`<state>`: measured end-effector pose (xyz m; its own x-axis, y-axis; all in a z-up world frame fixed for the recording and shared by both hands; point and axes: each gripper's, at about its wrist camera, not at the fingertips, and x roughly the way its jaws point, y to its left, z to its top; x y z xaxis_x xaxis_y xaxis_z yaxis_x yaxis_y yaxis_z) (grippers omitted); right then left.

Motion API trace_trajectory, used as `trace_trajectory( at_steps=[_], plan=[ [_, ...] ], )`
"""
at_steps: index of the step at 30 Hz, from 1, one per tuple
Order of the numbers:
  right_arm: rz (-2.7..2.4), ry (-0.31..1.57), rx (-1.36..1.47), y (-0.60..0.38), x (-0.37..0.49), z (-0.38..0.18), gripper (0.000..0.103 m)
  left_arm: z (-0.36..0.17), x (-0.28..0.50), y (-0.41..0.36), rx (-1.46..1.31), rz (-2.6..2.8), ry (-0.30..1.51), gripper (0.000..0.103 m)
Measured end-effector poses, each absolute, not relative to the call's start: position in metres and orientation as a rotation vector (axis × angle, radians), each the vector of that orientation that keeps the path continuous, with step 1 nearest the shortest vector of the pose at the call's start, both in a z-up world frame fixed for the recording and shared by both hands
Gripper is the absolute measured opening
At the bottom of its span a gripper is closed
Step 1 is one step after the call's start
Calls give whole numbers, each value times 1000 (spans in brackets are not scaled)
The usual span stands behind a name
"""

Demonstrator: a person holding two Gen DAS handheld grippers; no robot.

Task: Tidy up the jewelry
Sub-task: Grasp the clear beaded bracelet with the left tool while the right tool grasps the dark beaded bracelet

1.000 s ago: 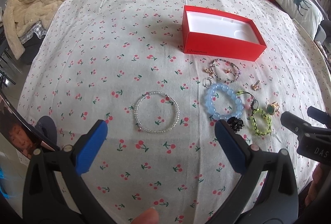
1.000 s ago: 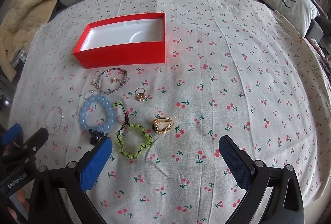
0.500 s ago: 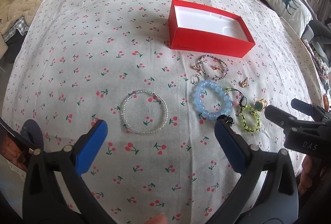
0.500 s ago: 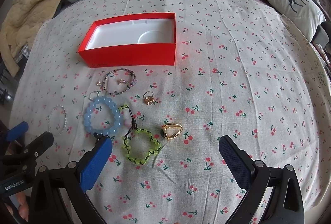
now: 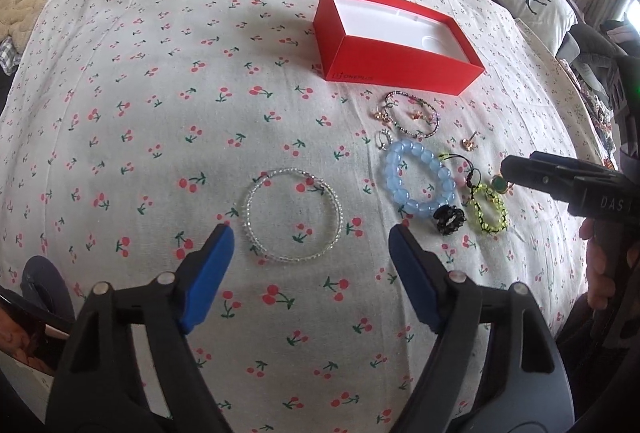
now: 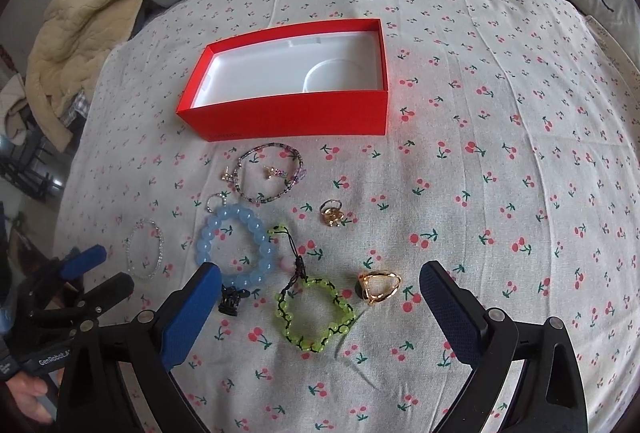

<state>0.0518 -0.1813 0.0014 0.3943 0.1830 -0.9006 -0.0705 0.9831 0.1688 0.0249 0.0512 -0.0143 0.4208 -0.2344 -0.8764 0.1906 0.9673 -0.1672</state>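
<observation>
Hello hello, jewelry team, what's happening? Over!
Left gripper jaws closing, empty, over clear bracelet. Right gripper open above green bracelet. Red box empty. Nothing blocking.

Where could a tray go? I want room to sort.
Bare cloth lies right of the red box and gold ring, and left of the clear bracelet. Crowded: between box and blue bracelet, around the green one.
</observation>
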Motion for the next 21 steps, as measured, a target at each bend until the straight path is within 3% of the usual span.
trace_trajectory(
  at_steps=[13,21],
  plan=[
    [278,1156,113,-170,71,-7,84,-41,32,51,61,-400,1091,77],
    [321,1159,72,-160,85,-11,72,-41,36,48,106,-378,1072,58]
  ],
)
